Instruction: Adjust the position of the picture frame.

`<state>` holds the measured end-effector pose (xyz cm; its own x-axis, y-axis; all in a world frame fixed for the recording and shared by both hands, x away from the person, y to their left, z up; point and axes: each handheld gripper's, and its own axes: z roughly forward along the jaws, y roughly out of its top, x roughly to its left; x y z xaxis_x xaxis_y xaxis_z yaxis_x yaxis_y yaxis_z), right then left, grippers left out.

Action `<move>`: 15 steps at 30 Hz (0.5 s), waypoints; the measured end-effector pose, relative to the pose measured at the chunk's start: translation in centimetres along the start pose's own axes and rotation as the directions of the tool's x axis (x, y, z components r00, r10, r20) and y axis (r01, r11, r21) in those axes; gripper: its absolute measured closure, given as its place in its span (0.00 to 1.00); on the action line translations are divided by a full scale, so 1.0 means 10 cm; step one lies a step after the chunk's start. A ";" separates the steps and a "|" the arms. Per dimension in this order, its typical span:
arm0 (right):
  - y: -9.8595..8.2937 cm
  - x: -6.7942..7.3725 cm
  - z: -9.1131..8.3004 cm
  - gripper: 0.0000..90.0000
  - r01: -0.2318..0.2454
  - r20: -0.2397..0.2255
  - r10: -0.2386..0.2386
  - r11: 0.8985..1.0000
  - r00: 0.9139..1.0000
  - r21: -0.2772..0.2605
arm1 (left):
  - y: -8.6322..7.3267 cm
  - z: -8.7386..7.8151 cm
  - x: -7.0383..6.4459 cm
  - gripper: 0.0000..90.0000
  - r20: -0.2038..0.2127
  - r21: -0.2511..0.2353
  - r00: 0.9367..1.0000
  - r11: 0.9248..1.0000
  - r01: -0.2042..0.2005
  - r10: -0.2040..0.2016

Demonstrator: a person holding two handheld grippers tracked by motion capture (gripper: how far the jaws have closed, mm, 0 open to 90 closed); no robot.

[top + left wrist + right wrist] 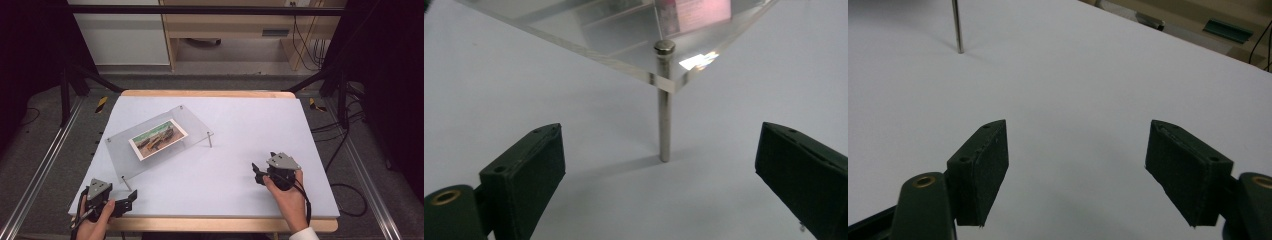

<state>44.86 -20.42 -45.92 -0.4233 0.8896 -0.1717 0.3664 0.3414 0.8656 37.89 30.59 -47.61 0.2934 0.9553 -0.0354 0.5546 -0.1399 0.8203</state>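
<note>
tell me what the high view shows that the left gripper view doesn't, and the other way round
The high view alone takes in the whole clear plate with the photo, all its legs, the right gripper and both hands. The left gripper view alone gives a close look at one metal leg, its cap on the plate's corner, and the left gripper with its jaws wide open. Both show the plate, that leg and the white table.

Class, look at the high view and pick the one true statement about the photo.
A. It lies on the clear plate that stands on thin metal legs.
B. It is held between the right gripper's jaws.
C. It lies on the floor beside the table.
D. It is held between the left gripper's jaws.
A: the photo lies flat on the clear plate, while the left gripper and right gripper sit apart from it, jaws open and empty.
</note>
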 end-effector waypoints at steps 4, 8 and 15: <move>-0.04 -0.06 -0.02 0.30 -0.018 0.018 0.018 1.000 1.000 0.002 | 0.00 -0.01 -0.01 0.06 0.024 -0.021 1.000 1.000 -0.002 0.002; -0.06 -0.09 0.00 0.31 -0.040 0.020 0.039 0.999 0.999 0.010 | 0.00 -0.03 -0.03 0.06 0.037 -0.031 0.999 0.999 -0.021 0.022; -0.08 -0.09 0.01 0.31 -0.054 0.017 0.054 0.998 0.998 0.016 | 0.00 -0.02 -0.09 0.06 0.060 -0.043 0.997 0.998 -0.040 0.043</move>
<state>45.06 -21.49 -46.49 -0.3888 0.9117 -0.1329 0.4018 0.2976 0.8660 37.44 29.75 -47.42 0.3630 0.9311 -0.0347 0.5087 -0.1668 0.8447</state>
